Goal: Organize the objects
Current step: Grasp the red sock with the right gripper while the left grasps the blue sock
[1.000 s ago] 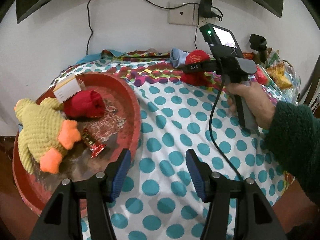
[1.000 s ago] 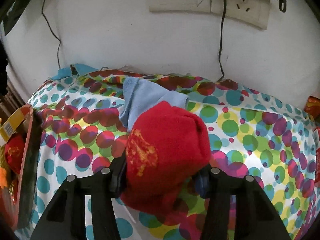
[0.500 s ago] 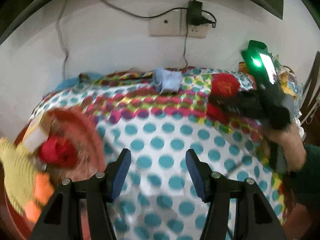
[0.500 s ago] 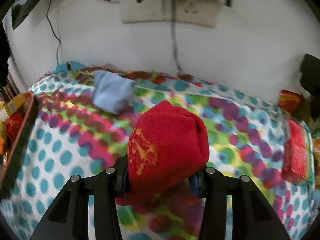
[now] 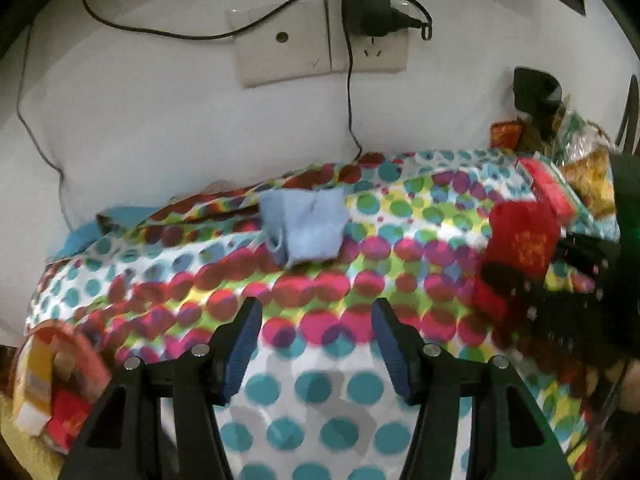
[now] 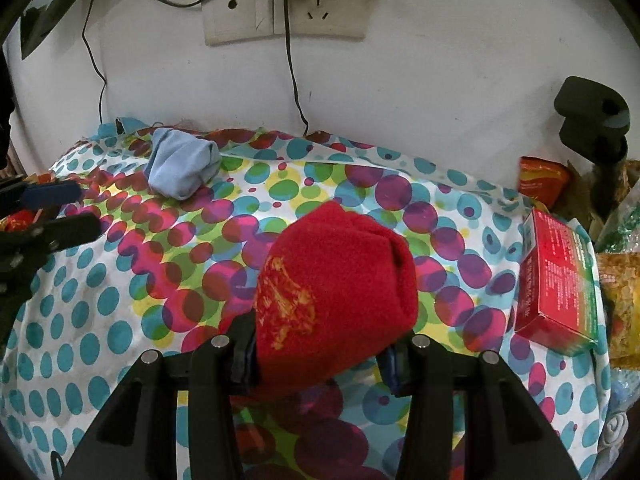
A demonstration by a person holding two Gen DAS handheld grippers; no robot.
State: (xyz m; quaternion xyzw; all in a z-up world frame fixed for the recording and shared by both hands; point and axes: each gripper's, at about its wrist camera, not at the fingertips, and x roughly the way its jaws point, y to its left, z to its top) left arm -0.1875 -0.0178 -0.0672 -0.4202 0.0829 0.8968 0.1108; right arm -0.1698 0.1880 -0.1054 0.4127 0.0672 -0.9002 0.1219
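Polka-dot cloth over the bench (image 6: pixel 100 340) now fills both views: the right hand-held gripper (image 6: pixel 320 354), pinching the rolled red sock (image 6: pixel 336 280), has lifted it clear, while the spread, empty left hand-held gripper (image 5: pixel 316 344) has swung from the red tray (image 5: pixel 86 346) toward the blue sock (image 5: pixel 306 226), likely next.

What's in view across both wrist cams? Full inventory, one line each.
rolled red sock with gold print: 1, red, clamped in right gripper
rolled pale blue sock: 1, blue, on cloth near wall
red cardboard box: 1, red, cloth's right edge
red round tray: 1, red, left edge, partly seen
polka-dot tablecloth: 1, multicolour, covering table
wall socket plate: 1, beige, charger plugged in
snack packets: several, orange/yellow, far right
left gripper: open, empty
right gripper: shut on sock
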